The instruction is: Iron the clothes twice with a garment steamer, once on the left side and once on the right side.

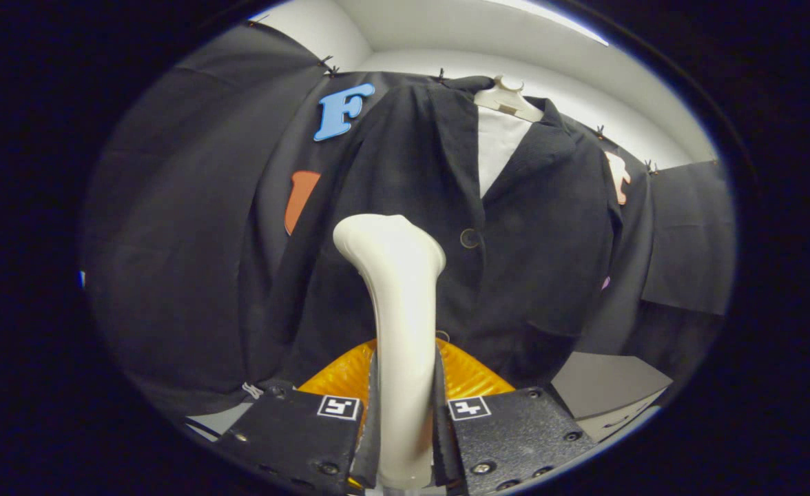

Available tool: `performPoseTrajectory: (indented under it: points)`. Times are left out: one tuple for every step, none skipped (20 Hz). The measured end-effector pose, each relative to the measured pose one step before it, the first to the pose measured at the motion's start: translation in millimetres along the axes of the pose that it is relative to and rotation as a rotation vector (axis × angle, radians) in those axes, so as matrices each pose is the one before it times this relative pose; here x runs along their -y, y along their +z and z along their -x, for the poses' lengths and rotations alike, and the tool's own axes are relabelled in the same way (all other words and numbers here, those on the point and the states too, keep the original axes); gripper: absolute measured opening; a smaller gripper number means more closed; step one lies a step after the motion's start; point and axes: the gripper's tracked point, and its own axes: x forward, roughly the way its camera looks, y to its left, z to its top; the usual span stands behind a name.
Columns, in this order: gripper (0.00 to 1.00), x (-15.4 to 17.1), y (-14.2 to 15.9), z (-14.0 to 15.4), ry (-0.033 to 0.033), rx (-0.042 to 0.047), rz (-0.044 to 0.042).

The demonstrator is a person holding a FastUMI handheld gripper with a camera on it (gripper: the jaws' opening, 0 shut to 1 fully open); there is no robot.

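Observation:
My gripper (405, 420) is shut on the handle of a white garment steamer (398, 310), which rises between the fingers and curves forward at its head. The steamer's head rests against or just in front of a black jacket (543, 262), a little left of its front opening and beside the round button (469, 238). The jacket hangs on a white hanger (508, 100) over a white inner panel (498, 148). An orange ribbed part (470, 375) of the steamer shows behind the handle, low against the jacket's hem.
Black cloth (171, 227) lines the booth behind and to both sides of the jacket. White walls and ceiling (446, 27) rise above it. A grey surface (605, 386) lies below the jacket's lower right.

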Motion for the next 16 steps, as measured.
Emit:
performPoseTrajectory:
  points:
    - [0.33, -0.75, -8.6, 2.01, 0.00044, -0.02087, 0.0014]
    - [0.33, 0.8, -8.88, 1.99, -0.0089, -0.01739, 0.00793]
    - [0.33, -0.13, -10.73, 1.56, -0.00717, -0.02355, 0.01151]
    - [0.34, -2.07, -12.77, -0.19, -0.00657, -0.02702, 0.00719]
    - [0.34, -1.34, -11.63, 1.28, -0.0068, -0.0252, 0.00937]
    - [0.34, -3.7, -9.01, -0.63, -0.00557, -0.02168, 0.00789]
    - [0.33, -3.68, -9.77, -0.9, -0.00295, -0.02322, 0.00735]
    - [0.34, -3.22, -9.47, 1.06, -0.00199, -0.01995, 0.00727]
    - [0.33, -5.42, -9.93, -0.14, 0.00392, -0.02528, 0.00529]
    - [0.33, -3.41, -15.4, -0.17, 0.00572, -0.02895, 0.00188]
    - [0.33, -2.7, -11.53, -0.53, 0.00112, -0.02286, 0.00125]
    - [0.33, -2.98, -12.16, -3.98, -0.00234, -0.02109, 0.00869]
    - [0.33, -5.31, -13.68, -5.85, 0.0007, -0.02787, 0.01355]
    - [0.33, -5.97, -12.86, -3.87, 0.00998, -0.02867, 0.00158]
    - [0.33, -3.7, -10.29, -3.38, 0.01306, -0.02627, -0.00284]
    - [0.33, -2.12, -8.72, -2.71, 0.0061, -0.01988, 0.00047]
